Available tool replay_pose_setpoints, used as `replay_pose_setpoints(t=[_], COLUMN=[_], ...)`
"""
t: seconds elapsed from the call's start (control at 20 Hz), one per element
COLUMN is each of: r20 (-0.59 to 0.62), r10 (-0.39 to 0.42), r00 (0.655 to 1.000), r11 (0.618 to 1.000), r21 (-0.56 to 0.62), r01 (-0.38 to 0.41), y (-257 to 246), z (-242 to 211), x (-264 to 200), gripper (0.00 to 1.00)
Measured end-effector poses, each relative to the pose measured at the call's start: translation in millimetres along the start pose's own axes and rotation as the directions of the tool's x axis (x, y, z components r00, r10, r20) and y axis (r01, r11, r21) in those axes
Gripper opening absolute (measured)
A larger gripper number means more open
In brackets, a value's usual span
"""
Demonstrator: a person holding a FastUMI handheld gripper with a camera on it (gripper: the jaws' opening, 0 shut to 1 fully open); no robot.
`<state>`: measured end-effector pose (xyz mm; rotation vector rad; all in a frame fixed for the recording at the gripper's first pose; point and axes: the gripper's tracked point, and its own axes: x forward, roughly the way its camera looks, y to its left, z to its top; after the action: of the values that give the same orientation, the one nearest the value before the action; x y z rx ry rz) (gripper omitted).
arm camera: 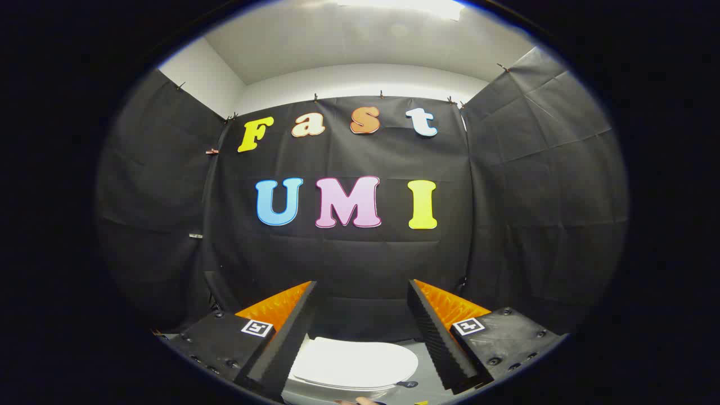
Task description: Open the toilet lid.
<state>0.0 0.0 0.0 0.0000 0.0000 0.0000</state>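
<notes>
Below and between the spread fingers, the toilet lid (354,363): white, closed flat, well apart from both pads. Left finger (281,332) to one side, right finger (436,332) to the other; gripper (363,292) wide open, clasping nothing, aimed at the black wall. Best next, by judgement: tip down, reach the lid's front edge, hook under, lift smoothly without slipping.

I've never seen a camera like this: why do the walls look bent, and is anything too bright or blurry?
Gripper view: fisheye lens bows the cloth walls; ceiling light glares white; toilet lid, shut, shows sharp and evenly lit between the open gripper fingers.
</notes>
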Motion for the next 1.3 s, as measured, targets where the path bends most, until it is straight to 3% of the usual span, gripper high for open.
replay_pose_setpoints(t=[1.3], r20=[0.011], r10=[-0.014], r00=[1.0], r11=[1.0], r21=[0.004], r01=[0.014], y=[-2], z=[-6], x=[7], gripper=[1.0])
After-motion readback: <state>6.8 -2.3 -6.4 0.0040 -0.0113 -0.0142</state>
